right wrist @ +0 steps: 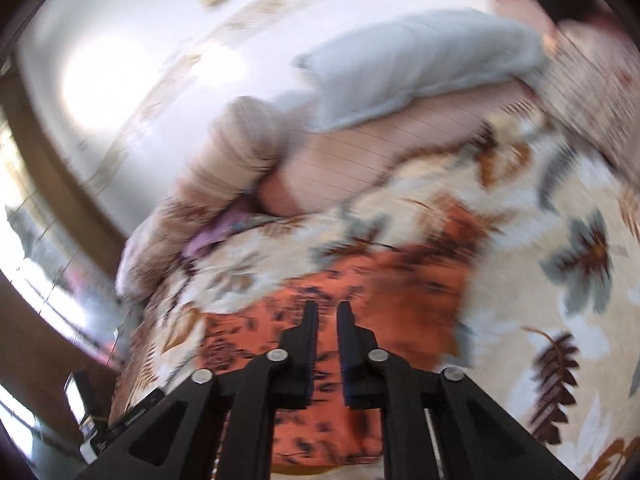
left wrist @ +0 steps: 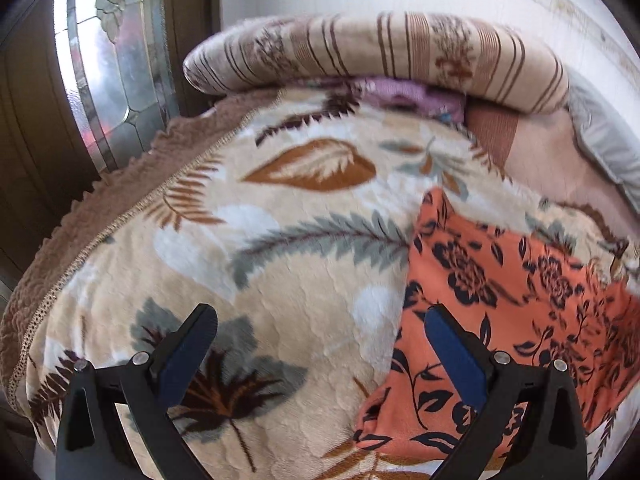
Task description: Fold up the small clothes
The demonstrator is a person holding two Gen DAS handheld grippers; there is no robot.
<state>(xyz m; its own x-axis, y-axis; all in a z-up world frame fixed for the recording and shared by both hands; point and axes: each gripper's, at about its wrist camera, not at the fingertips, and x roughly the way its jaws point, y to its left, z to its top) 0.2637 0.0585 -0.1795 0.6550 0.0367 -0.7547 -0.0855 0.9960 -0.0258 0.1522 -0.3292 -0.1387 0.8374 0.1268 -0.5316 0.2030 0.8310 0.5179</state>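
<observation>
While the orange floral garment [left wrist: 508, 300] lies on the leaf-print blanket [left wrist: 288, 240] that covers the bed, neither tool has hold of it, so the step in hand looks like the pause between one fold and the next. In the left wrist view the left tool [left wrist: 320, 344] stands wide open above the blanket, with nothing between its blue pads; the garment sits at about four o'clock from it, its near edge passing under the right-hand finger. In the right wrist view, which is badly smeared, the right tool [right wrist: 328, 312] is drawn nearly closed, a narrow gap left between the fingers and no cloth visibly pinched there; the garment [right wrist: 360, 280] spreads beneath and ahead of it at twelve o'clock.

Seen from the left wrist, the garment appears partly folded already: a roughly four-sided slab whose long axis runs from about ten o'clock, where a corner pokes up toward the striped bolster [left wrist: 376, 56], down to four o'clock. Which end is collar or hem I cannot tell.

The next move, as I judge it, calls for reopening the right tool, picking an edge or corner, and carrying it across the short axis, with the left tool pinning the far side.
</observation>
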